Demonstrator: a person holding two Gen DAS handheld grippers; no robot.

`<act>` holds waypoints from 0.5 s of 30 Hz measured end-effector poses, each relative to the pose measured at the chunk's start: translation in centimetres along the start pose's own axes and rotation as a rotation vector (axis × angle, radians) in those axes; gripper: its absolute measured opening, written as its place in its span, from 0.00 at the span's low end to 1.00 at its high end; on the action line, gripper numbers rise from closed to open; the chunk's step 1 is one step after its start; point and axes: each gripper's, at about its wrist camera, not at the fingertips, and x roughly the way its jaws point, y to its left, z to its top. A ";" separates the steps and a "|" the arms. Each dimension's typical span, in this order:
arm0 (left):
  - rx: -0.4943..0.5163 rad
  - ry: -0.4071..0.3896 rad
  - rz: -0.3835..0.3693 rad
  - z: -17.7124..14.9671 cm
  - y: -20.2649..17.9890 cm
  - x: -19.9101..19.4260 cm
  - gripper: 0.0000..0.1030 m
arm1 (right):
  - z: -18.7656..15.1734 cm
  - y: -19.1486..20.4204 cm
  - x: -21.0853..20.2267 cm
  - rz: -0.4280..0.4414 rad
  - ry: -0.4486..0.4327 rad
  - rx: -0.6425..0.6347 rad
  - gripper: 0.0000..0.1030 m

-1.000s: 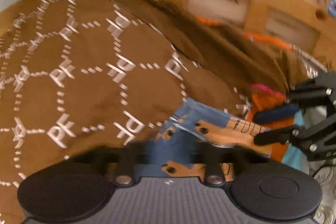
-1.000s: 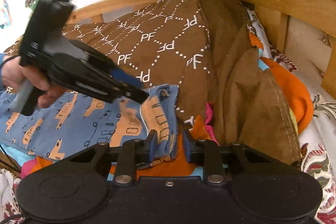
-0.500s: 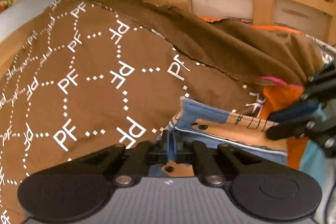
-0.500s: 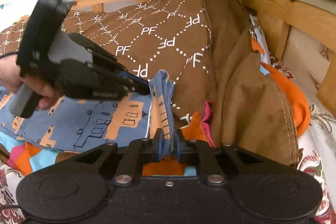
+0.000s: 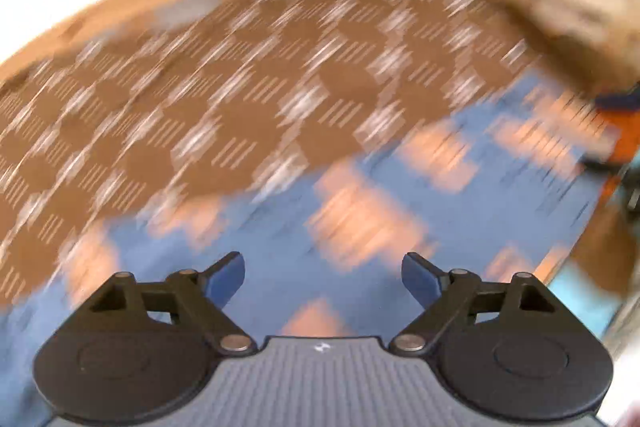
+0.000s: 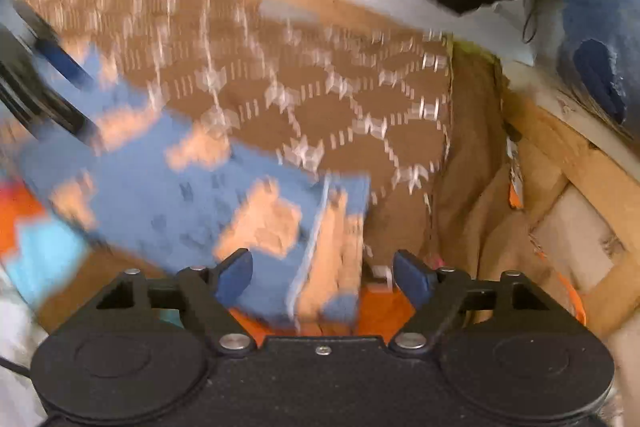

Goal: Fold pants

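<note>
- Across the brown cloth [image 6: 320, 99], the white lettering inside the dotted lattice is smeared by motion blur and cannot be read in either view.
- Left gripper [image 5: 322, 277] tilts downward over the pants [image 5: 360, 227], blue with orange patches; its jaws have just been opening and stand wide apart, nothing pinched between them.
- Pants fabric lies flat below and ahead of the left fingers [image 5: 226, 277], apart from the pads as far as the blur allows.
- Right gripper [image 6: 322, 277] also angles downward; its jaws have just been opening and now stand released.
- A folded edge of the pants [image 6: 200, 195] lies between the right fingers [image 6: 236, 275], with the pads not pressing on it.
- Pants rest against the brown cloth, over orange fabric [image 6: 380, 311], with a wooden frame [image 6: 580, 167] to the right.
</note>
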 end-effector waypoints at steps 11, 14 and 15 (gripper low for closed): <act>-0.209 -0.003 -0.017 -5.5 14.4 -6.6 0.98 | 2.0 0.9 -1.1 -0.065 -0.063 0.040 0.95; -0.223 -0.063 -0.029 -3.2 17.1 -7.0 0.98 | 4.9 2.6 -0.7 0.051 -0.109 0.066 0.96; -0.225 -0.073 -0.015 -2.4 17.8 -6.5 0.98 | 6.0 3.2 -0.1 0.115 -0.115 0.079 0.96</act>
